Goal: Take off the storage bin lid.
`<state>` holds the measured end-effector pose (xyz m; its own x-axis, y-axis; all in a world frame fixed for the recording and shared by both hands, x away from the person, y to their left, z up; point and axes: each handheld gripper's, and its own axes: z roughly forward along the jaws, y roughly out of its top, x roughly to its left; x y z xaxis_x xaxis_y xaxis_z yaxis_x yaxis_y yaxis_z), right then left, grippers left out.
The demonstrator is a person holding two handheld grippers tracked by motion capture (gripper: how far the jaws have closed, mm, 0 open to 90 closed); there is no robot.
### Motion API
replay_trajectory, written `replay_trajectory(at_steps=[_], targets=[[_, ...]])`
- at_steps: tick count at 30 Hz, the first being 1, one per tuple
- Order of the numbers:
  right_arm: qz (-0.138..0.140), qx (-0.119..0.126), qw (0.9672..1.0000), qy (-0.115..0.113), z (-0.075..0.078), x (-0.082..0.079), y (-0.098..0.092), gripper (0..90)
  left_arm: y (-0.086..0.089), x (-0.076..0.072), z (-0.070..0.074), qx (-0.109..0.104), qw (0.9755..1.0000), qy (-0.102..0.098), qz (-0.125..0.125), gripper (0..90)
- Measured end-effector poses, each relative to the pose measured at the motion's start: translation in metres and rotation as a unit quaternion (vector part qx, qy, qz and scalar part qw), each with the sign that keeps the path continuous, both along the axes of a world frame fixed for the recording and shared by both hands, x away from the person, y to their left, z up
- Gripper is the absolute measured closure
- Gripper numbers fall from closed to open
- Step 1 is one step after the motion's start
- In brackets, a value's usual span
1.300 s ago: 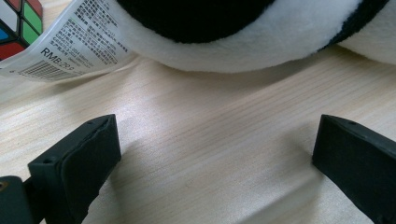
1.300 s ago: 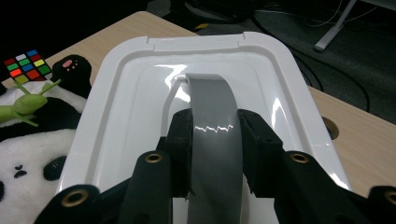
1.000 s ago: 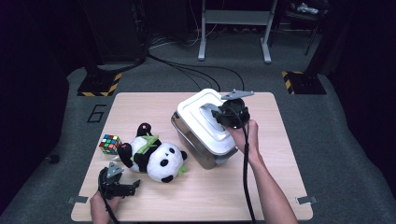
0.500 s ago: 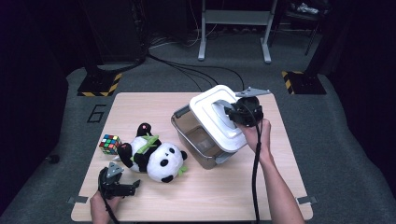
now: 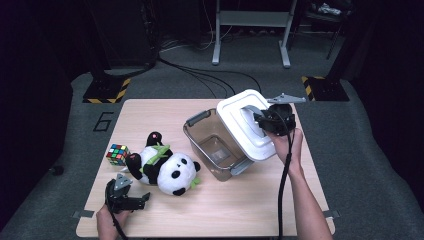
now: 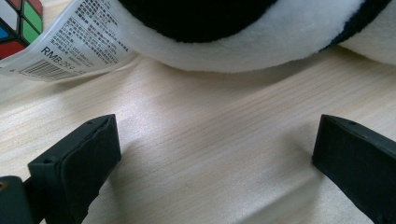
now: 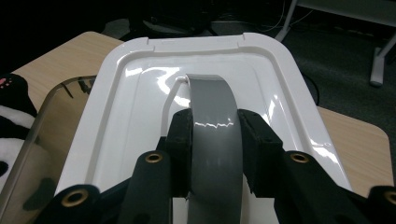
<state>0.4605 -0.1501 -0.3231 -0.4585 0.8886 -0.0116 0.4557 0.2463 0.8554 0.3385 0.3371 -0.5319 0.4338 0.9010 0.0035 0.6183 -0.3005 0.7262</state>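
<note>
Clamping the right tool (image 5: 261, 121) on the lid's grey handle (image 7: 215, 135), lid (image 5: 245, 122) tilted over the bin (image 5: 212, 145); left tool (image 5: 131, 199) apart.

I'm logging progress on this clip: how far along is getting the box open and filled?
Done: the white lid is off, tilted at the clear box's right side, so the box stands open with nothing visible inside. In hand: the right gripper is shut on the lid's grey handle. Left, probably: setting the lid down and loading; the panda and cube lie on the table, and the left gripper waits open near the panda.

"6" on floor (image 5: 102, 121); "RMB" on tag (image 6: 74, 39)
</note>
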Motion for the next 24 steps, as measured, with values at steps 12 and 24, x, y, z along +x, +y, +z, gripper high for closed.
replay_trajectory(at_steps=[12,24], targets=[[-0.036,0.005,0.9993,-0.006,-0.002,0.001,-0.027,66.6,0.0,0.0,0.0,0.0,1.0,0.0,0.0,0.7],[-0.068,0.007,0.9976,0.001,-0.009,0.006,-0.051,66.7,0.0,0.0,0.0,-0.001,1.0,0.0,0.001,0.7]])
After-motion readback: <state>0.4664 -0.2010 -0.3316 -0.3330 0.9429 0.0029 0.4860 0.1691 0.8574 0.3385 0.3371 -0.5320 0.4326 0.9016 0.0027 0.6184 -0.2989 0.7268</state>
